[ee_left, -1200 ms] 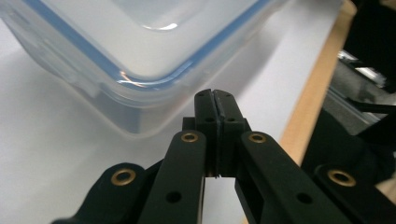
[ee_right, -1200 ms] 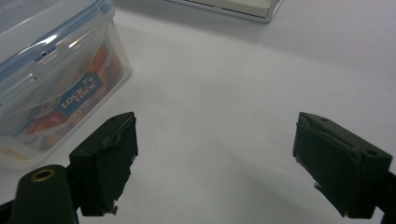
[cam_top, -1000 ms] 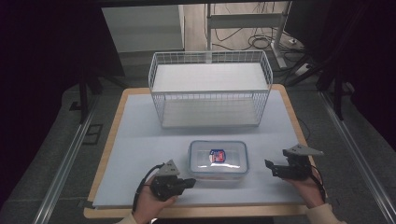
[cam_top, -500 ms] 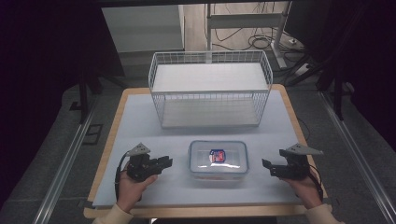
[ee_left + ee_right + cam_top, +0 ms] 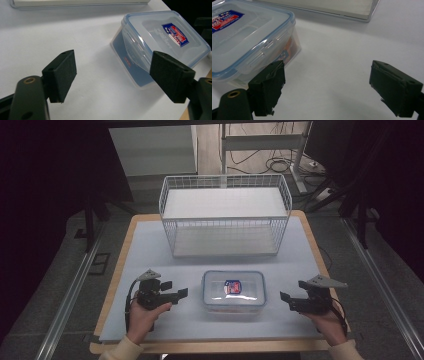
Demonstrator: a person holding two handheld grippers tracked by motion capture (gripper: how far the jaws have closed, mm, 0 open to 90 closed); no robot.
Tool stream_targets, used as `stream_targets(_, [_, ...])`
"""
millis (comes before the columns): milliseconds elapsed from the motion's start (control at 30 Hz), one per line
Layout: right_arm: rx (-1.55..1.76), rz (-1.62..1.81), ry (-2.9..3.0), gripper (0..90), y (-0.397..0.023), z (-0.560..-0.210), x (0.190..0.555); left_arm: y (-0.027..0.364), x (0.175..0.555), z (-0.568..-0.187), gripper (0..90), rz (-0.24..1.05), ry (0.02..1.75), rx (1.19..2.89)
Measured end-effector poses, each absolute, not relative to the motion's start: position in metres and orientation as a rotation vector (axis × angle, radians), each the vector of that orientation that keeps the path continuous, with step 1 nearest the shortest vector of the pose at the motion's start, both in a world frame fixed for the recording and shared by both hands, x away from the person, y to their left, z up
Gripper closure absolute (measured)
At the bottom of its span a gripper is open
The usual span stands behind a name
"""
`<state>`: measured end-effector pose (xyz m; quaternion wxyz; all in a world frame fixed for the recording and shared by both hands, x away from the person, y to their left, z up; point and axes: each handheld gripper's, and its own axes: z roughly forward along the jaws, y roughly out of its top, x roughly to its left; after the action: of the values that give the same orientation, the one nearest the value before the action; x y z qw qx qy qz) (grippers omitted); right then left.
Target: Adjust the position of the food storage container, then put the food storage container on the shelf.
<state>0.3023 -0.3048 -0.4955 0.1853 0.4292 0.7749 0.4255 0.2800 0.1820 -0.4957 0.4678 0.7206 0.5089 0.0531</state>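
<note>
Centrally, near the front edge of the white table mat (image 5: pixel 150 255), sits a clear plastic food container (image 5: pixel 233 292) with a blue-rimmed snap lid, in front of the white wire basket (image 5: pixel 225 215). Left gripper (image 5: pixel 181 292) lies just beside its left side, jaws having just been opening, now released with nothing between them. Right gripper (image 5: pixel 284 299) rests near its right side, jaws spread wide and empty.
</note>
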Motion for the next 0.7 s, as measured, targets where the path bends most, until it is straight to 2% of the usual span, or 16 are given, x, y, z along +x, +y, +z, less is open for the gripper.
stream_targets(433, [1.253, 1.274, 2.211, 15.6, -0.305, -0.485, 0.304, 0.171, 0.286, -0.491, 15.5, 0.052, 1.254, 1.732])
stream_targets(700, [1.227, 1.330, 2.338, 15.1, -0.283, -0.477, 0.312, 0.157, 0.296, -0.488, 14.3, -0.049, 1.261, 1.727])
